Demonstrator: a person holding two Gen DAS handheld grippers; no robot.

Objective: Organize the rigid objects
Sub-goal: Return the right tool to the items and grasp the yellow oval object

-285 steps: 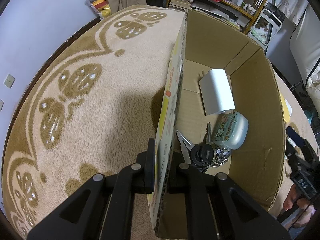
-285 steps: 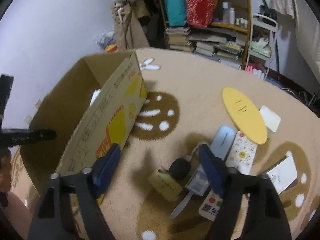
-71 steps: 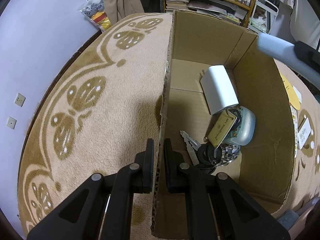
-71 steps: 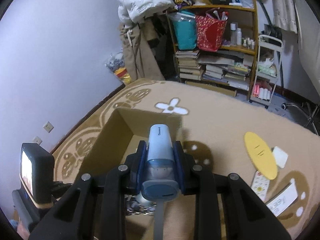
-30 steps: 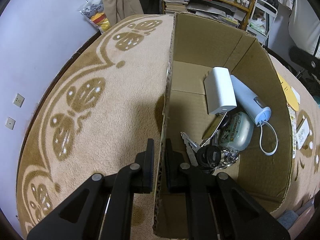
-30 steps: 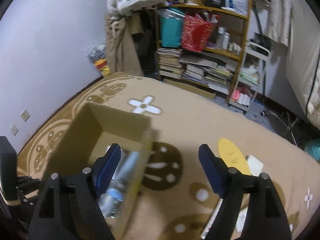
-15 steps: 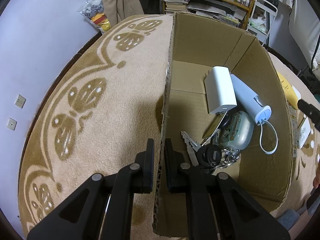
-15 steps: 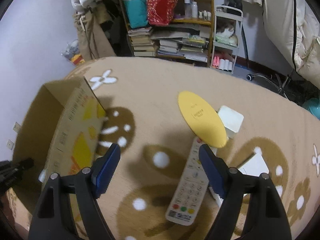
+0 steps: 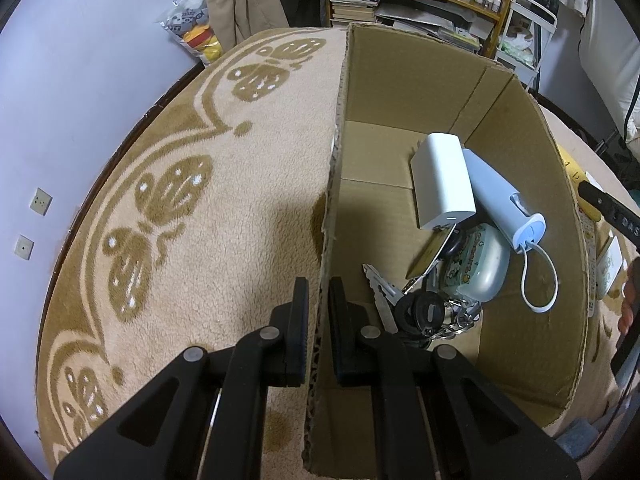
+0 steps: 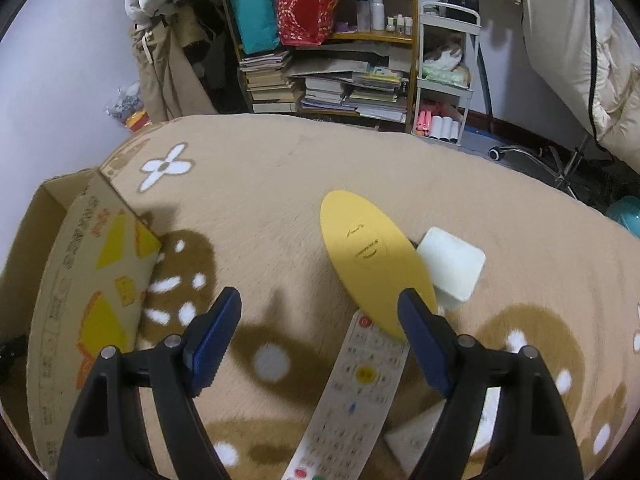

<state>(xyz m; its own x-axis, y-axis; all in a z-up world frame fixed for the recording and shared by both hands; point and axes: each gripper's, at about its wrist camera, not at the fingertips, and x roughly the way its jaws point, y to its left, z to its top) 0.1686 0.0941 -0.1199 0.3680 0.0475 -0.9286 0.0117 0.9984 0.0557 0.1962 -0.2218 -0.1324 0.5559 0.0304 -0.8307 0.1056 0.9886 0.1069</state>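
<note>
My left gripper (image 9: 319,308) is shut on the near wall of the cardboard box (image 9: 420,80), one finger inside and one outside. Inside the box lie a white power bank (image 9: 442,182), a pale blue cylinder with a cord loop (image 9: 502,200), a mint green case (image 9: 478,268) and a bunch of keys (image 9: 416,312). My right gripper (image 10: 320,312) is open above the carpet, with nothing between its blue pads. Just below it lies a white remote control (image 10: 352,396), next to a yellow oval card (image 10: 372,264) and a white square block (image 10: 452,268).
The box's printed outer wall (image 10: 92,292) stands left of the right gripper. A white card (image 10: 412,436) lies by the remote. A bookshelf (image 10: 332,52) and a white cart (image 10: 444,76) stand behind the carpet. A hand (image 9: 628,304) shows at the right edge.
The right gripper swung away from over the box to the right and sank toward the remote and yellow card. The left gripper and the box kept still.
</note>
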